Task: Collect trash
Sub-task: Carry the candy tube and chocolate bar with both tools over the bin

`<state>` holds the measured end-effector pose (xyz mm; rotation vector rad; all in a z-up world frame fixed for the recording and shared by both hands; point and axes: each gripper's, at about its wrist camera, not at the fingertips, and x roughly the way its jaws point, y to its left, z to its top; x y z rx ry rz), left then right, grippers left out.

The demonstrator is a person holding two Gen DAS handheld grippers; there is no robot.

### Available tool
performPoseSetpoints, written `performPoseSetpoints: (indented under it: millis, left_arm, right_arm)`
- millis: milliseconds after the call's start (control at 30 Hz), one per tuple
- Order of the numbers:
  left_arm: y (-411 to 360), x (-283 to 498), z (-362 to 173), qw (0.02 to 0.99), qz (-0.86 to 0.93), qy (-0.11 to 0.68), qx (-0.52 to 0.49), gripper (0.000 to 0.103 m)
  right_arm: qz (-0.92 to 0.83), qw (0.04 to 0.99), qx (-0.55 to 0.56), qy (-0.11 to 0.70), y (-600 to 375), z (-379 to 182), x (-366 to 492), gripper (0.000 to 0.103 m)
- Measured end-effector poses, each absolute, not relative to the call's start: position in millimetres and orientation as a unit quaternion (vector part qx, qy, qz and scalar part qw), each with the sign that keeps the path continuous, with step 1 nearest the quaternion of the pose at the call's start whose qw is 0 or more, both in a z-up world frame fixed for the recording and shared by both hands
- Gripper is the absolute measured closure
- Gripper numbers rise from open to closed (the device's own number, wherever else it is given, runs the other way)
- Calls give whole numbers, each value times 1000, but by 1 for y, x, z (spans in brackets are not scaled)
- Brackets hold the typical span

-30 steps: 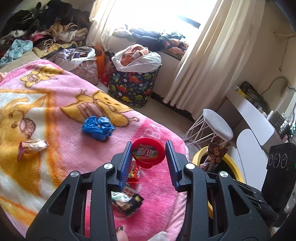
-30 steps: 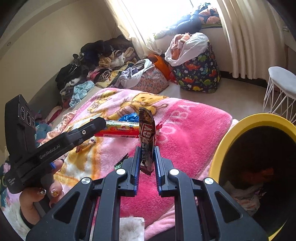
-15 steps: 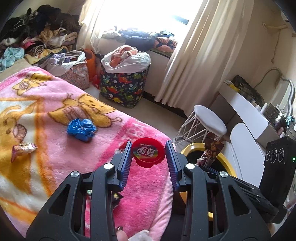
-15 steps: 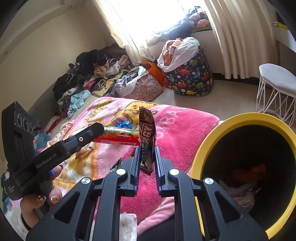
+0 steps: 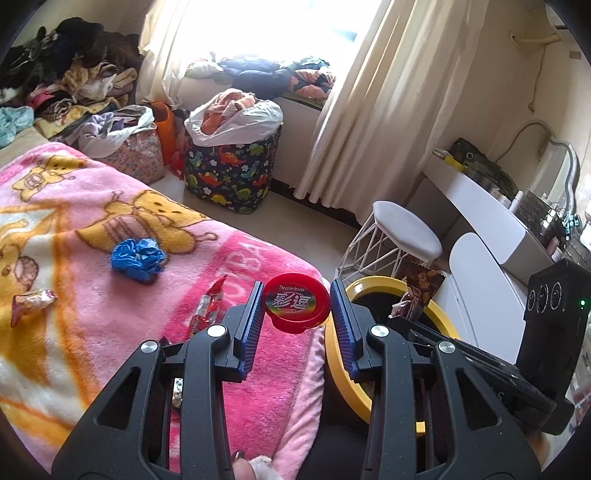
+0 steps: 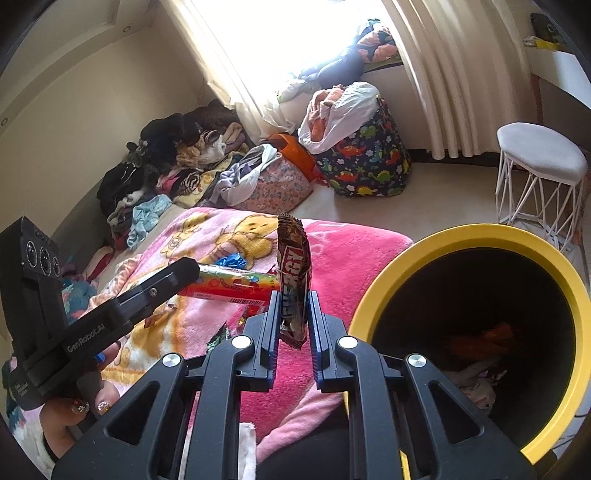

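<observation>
Two labels: "ENERGY" wrapper (image 6: 293, 269), "GenRobot.AI" hand-held gripper (image 5: 296, 317)

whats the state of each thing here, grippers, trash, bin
left gripper: shut on candy tube, held end-on
right gripper: shut on snack wrapper, upright
bin: open, some trash inside
blue wrapper: crumpled, lying on blanket
red wrapper: lying on blanket

Daylight poured in through the window (image 5: 266, 33) and blew it out to pure white in both views, leaving the curtains (image 5: 388, 92) glowing. Everything else stayed fairly sharp, though the fisheye bent the edges hard and the corners went black. The yellow bin (image 6: 546, 258) was murky inside.
</observation>
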<state>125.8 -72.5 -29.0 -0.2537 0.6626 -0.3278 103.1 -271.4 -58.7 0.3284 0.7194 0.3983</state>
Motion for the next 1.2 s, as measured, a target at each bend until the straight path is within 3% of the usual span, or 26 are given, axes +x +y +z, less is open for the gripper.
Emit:
performPoseSetpoints:
  millis: [1200]
  left_arm:
    - [-136, 120, -33, 911, -222, 338, -83, 74]
  right_arm:
    - [88, 923, 187, 324, -345, -68, 97, 89]
